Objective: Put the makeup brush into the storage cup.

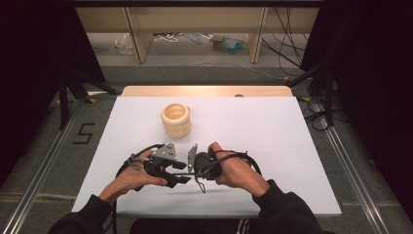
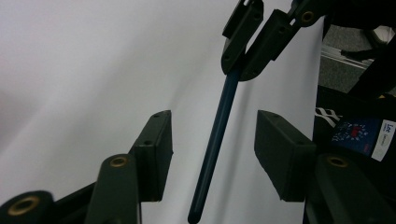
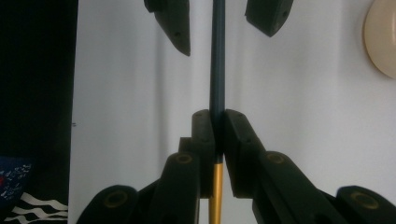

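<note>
A thin dark-blue pen (image 3: 216, 70) with a yellow rear part (image 3: 215, 186) is held level over the white table (image 1: 272, 136). My right gripper (image 3: 216, 122) is shut on it where blue meets yellow. In the left gripper view the pen (image 2: 220, 122) runs between the left gripper's (image 2: 212, 135) two pads, with a gap on each side, so that gripper is open. The right gripper (image 2: 243, 58) clamps the pen's far end there. From above, the left gripper (image 1: 183, 179) and right gripper (image 1: 191, 170) face each other near the table's front edge.
A cream stack of rings (image 1: 176, 119) stands upright behind the grippers, mid-table, and shows as a cream edge (image 3: 384, 37) in the right gripper view. Dark cables trail from both grippers. The person's sleeves come in over the front edge.
</note>
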The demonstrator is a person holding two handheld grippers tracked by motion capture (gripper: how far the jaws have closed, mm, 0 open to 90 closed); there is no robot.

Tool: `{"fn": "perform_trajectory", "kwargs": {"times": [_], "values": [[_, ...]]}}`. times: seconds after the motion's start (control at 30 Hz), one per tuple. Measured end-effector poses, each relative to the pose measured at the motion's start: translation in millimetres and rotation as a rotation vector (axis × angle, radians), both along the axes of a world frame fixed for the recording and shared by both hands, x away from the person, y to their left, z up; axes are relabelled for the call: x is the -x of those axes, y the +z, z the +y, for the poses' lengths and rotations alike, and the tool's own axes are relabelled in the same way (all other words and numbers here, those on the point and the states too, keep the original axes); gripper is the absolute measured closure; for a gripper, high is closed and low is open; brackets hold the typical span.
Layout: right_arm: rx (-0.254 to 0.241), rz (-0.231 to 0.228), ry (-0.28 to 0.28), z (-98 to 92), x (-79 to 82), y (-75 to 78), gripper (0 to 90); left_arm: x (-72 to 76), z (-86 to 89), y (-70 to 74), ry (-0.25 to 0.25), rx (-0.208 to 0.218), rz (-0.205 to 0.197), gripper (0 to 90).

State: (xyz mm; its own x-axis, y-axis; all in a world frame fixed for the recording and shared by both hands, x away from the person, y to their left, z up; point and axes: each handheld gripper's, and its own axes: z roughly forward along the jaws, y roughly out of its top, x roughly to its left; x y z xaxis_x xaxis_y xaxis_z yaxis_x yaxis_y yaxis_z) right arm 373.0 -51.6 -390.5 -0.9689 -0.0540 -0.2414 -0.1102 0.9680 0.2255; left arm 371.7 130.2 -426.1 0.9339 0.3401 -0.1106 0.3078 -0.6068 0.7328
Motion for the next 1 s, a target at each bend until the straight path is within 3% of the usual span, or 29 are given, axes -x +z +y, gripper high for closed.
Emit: {"fn": "perform_trajectory", "kwargs": {"times": [0.43, 0.47, 0.5, 0.53, 0.83, 1.0], "values": [[0.002, 0.005, 0.032, 4.2, 2.7, -1.6, 83.0, -1.6, -5.1, -2.7, -0.054, -0.014, 0.044, 63.6], [0.005, 0.005, 0.024, 4.9, 3.9, -1.4, 83.0, -1.8, -4.9, -2.8, -0.056, -0.016, 0.047, 64.3], [0.004, -0.001, 0.052, 5.1, 2.4, -1.5, 83.0, -2.4, -4.5, -2.9, -0.059, -0.023, 0.042, 64.7], [0.003, 0.002, 0.031, 5.9, 4.5, -1.5, 83.0, -2.4, -4.3, -2.9, -0.062, -0.025, 0.045, 65.0], [0.001, 0.006, 0.035, 6.0, 5.1, -1.7, 83.0, -2.8, -4.6, -4.6, -0.078, -0.006, 0.076, 69.7], [0.001, 0.005, 0.065, 6.6, 3.9, -2.2, 83.0, -3.3, -4.8, -5.3, -0.089, -0.022, 0.086, 72.3]]}}
